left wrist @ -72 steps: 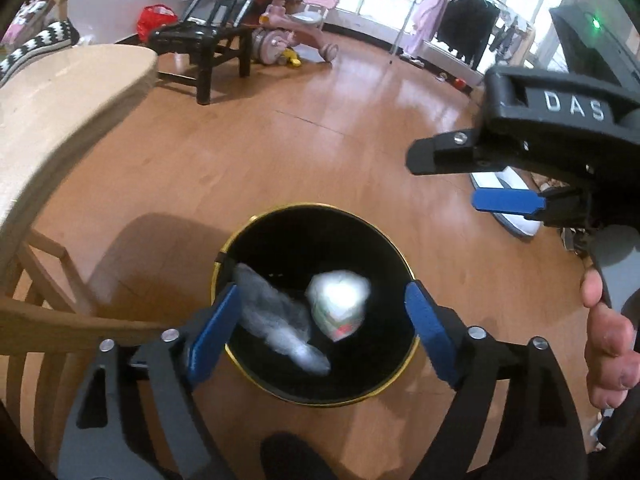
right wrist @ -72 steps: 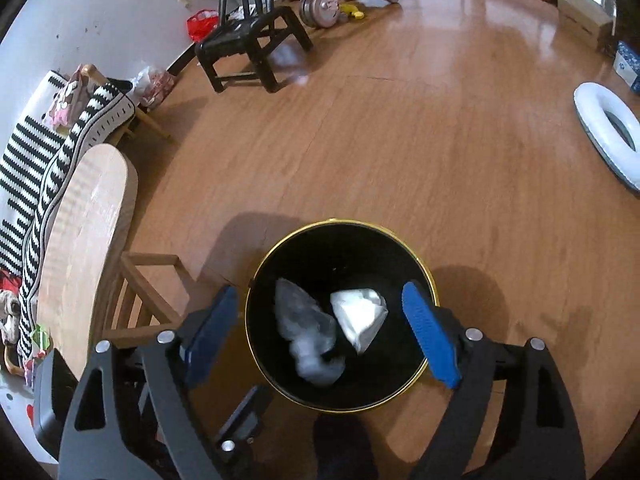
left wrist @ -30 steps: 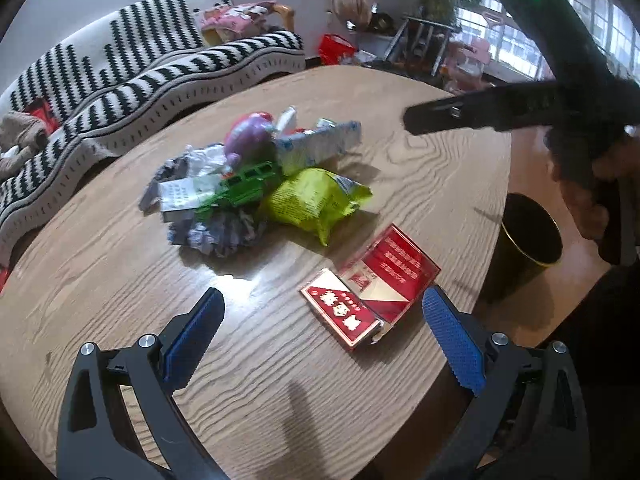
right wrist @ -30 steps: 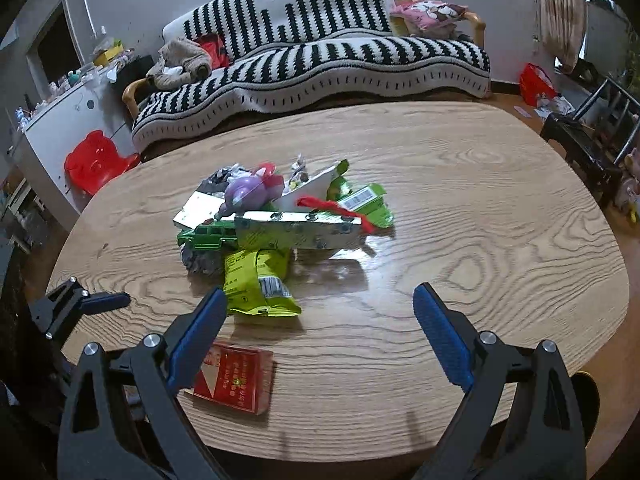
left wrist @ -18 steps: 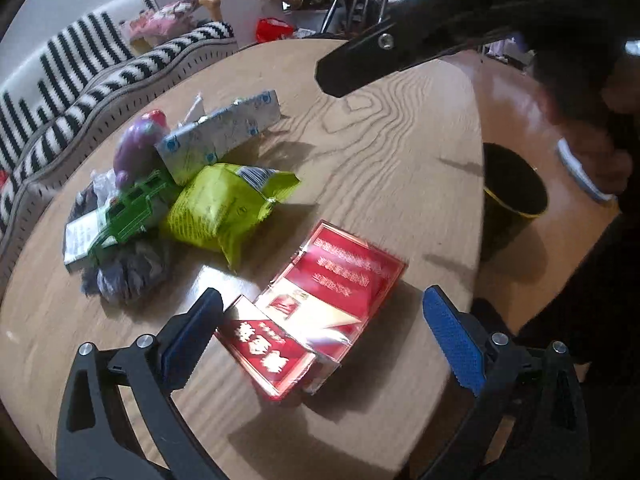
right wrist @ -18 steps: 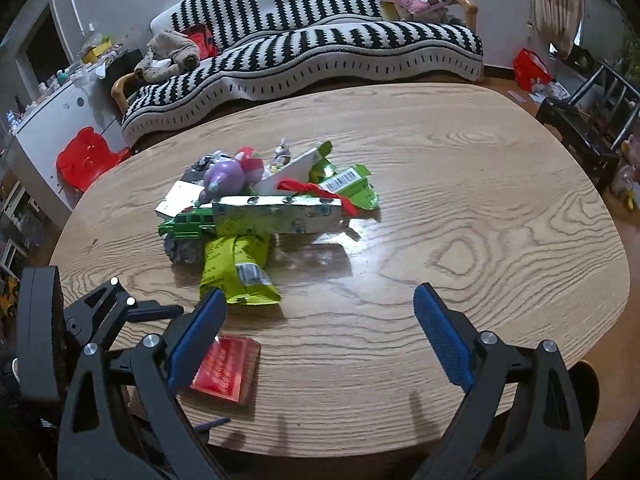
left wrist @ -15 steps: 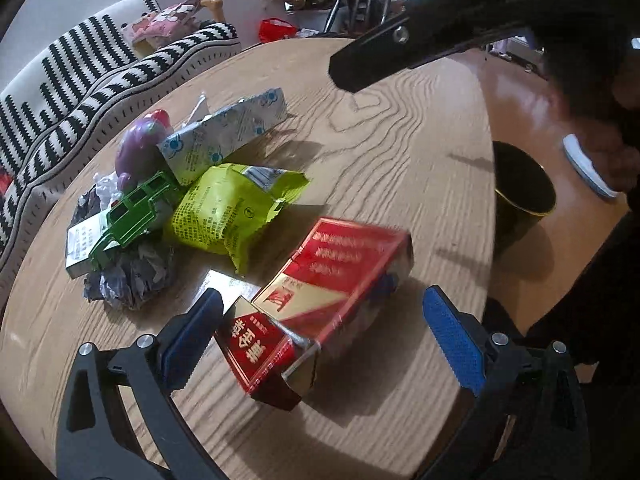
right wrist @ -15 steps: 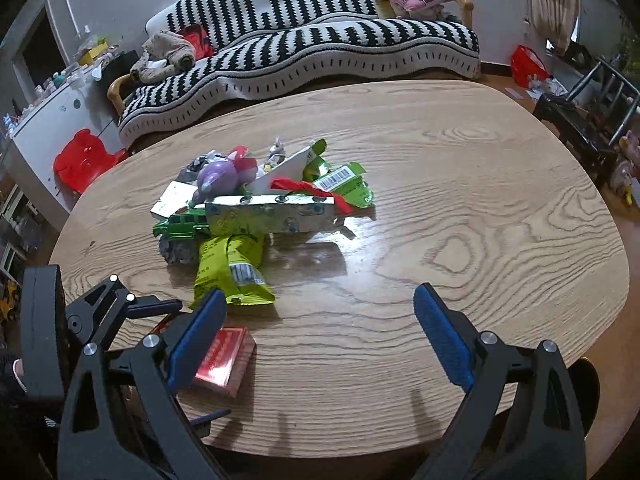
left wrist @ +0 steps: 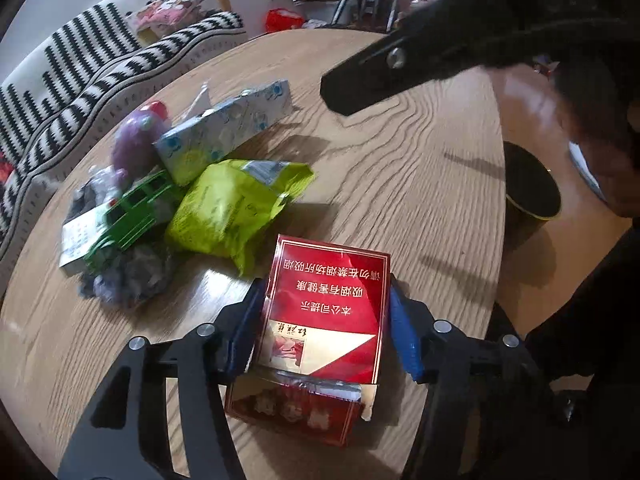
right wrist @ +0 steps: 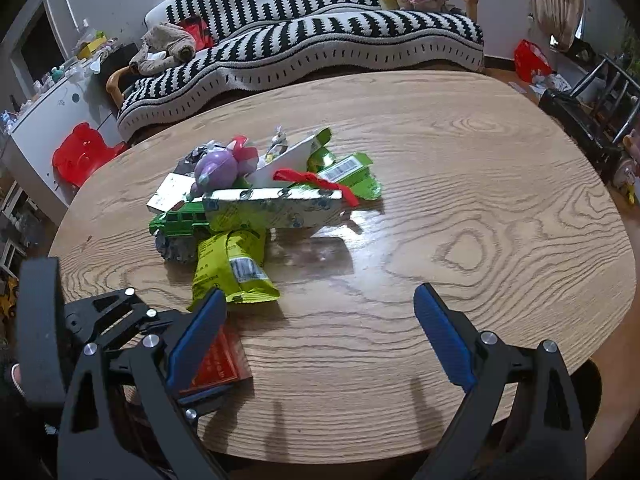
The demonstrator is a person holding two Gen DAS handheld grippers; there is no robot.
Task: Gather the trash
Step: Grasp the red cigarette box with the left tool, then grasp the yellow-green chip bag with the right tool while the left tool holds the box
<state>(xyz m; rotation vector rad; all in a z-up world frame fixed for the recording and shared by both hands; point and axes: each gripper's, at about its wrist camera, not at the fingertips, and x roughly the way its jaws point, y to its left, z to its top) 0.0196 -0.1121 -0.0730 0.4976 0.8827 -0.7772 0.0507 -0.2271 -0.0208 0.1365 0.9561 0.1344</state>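
— Trash first: where is the red cigarette pack (left wrist: 326, 316)?
— It sits near the counter's (left wrist: 420, 168) front edge, tilted up on its open end, between the blue pads of the left gripper (left wrist: 324, 330). The jaws are closing on it, and the pads already touch both of its sides. From the right wrist view only a red corner of the pack shows, behind the right gripper's own left finger.

— And the remaining litter?
— One heap lies toward the counter's middle. Nearest the pack is a yellow-green snack bag (left wrist: 234, 210), close to it but apart. Beyond that bag a green toy car (left wrist: 134, 208) leans on a grey crumpled wad (left wrist: 128, 276), with a pale printed carton (left wrist: 226, 132) lying across the top and a purple toy (left wrist: 134, 142) behind it. A red ribbon (right wrist: 316, 182) drapes over the carton's far end.

— What about the right gripper (right wrist: 320, 328)?
— Its jaws stand wide apart over bare wood by the front edge, nothing between them.

— Anything off the counter?
— A black bin with a gold rim (left wrist: 532, 190) stands on the floor past the counter's right edge. A striped sofa (right wrist: 320, 40) runs along the far side.
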